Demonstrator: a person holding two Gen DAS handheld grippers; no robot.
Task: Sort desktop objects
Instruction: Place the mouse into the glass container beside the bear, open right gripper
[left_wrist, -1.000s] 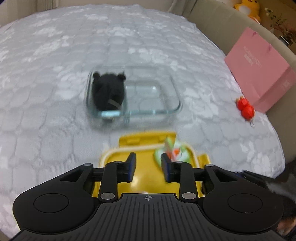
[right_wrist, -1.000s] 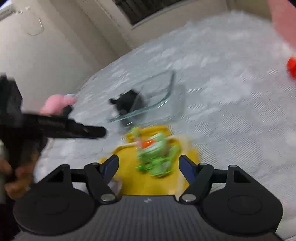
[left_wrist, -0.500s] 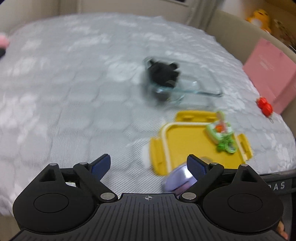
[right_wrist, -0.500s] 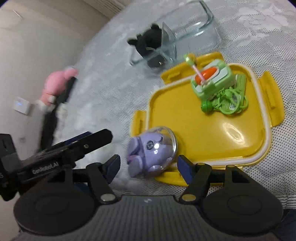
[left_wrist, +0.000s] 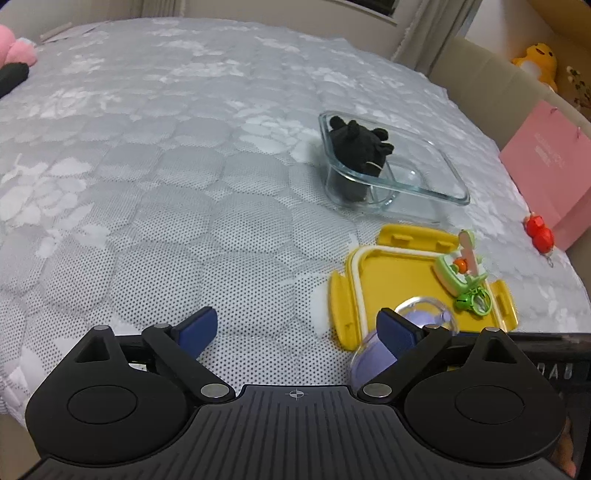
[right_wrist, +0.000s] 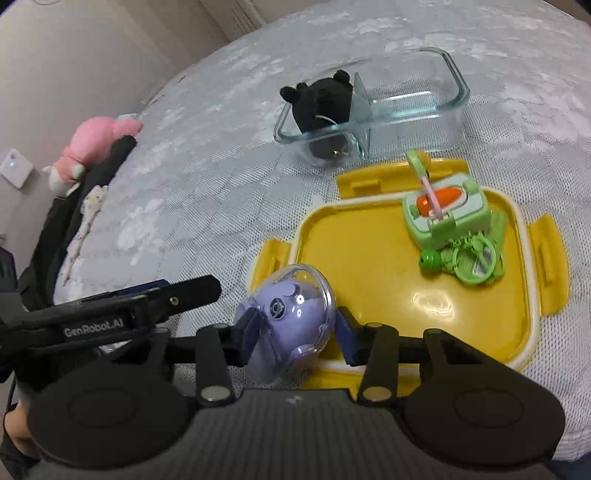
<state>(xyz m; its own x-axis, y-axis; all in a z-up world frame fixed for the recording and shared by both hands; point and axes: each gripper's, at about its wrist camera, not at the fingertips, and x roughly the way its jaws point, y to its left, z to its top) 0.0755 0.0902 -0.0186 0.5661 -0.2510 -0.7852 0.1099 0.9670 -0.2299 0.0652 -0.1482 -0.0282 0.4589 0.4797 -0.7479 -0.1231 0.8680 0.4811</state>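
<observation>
Since a second ago I see my left gripper (left_wrist: 295, 328) has swung left off the yellow lid (right_wrist: 373, 236), its fingers opening over bare bed cover (left_wrist: 184, 184), while my right gripper (right_wrist: 293, 334) has come in on the purple capsule toy (right_wrist: 291, 314). Its fingers are closing with the capsule between them at the lid's near-left corner, pads touching its sides. I count one capsule, one green keychain toy (right_wrist: 447, 218) on the lid, one black plush (right_wrist: 321, 103) in the one glass container (right_wrist: 458, 92), and one red toy (left_wrist: 540, 233) apart.
</observation>
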